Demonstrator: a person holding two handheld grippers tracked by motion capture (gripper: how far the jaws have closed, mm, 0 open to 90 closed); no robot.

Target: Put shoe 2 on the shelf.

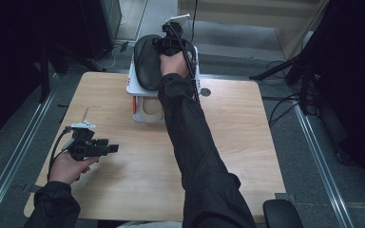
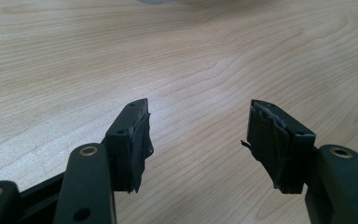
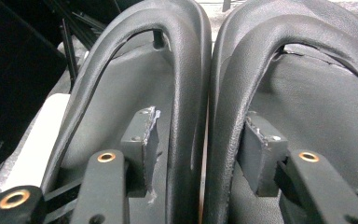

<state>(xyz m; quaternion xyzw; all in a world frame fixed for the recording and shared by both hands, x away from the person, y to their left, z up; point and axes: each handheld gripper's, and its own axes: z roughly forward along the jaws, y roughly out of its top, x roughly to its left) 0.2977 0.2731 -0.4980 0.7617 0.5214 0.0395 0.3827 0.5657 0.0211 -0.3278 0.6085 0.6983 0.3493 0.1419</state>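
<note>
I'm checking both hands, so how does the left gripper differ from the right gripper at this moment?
The left gripper hovers open over bare table, holding nothing; the right gripper pinches the adjoining sides of two black shoes together. The left sits near the person, the right reaches to the white rack. Both have black jaws.

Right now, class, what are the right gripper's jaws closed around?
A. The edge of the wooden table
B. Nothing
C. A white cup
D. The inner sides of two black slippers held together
D: in the right gripper view, the right gripper has one jaw inside each of the black slippers, pinching their adjoining sides together.
</note>
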